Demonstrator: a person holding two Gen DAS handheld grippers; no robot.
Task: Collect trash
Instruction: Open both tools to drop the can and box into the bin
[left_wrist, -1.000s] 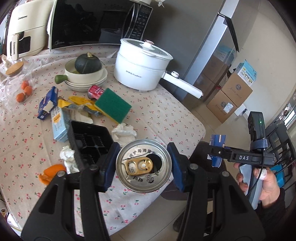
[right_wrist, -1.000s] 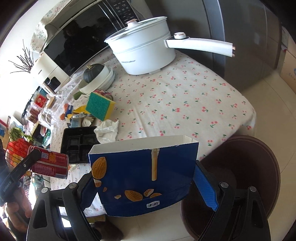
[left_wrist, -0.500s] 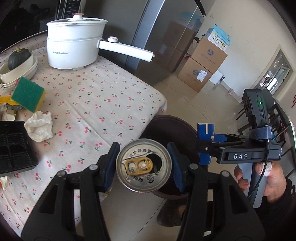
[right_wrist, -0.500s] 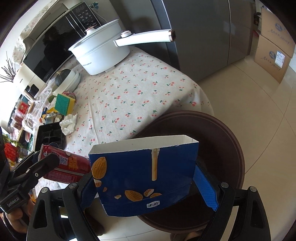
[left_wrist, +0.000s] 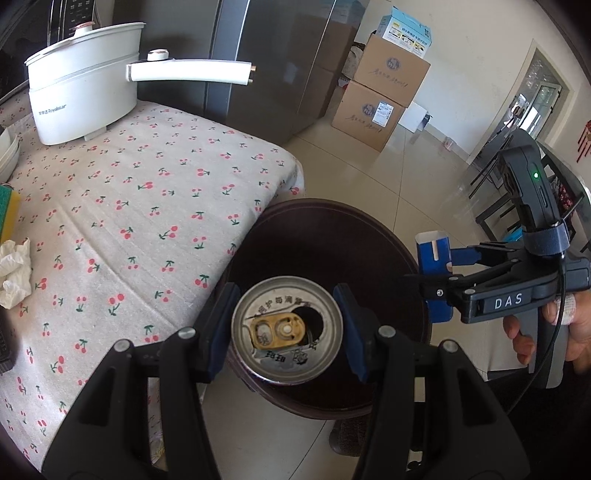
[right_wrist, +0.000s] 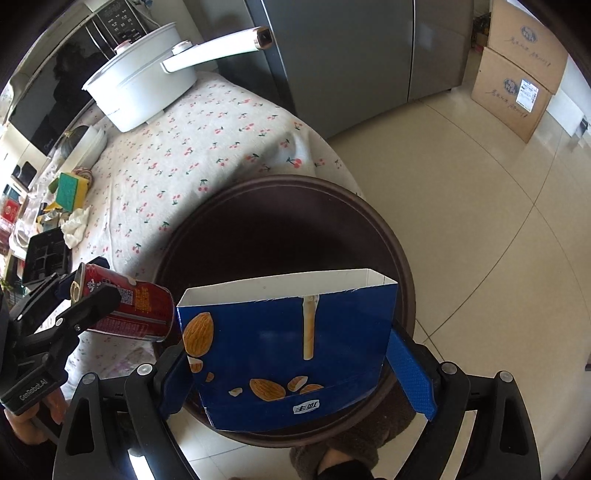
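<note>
Two trash items held above the dark round bin (right_wrist: 402, 266) beside the table (left_wrist: 140, 206): opened drink can (left_wrist: 287, 329), clamped between left gripper (left_wrist: 286, 332) fingers; blue almond-print snack box (right_wrist: 291, 354), clamped between right gripper (right_wrist: 295, 363) fingers.
</note>
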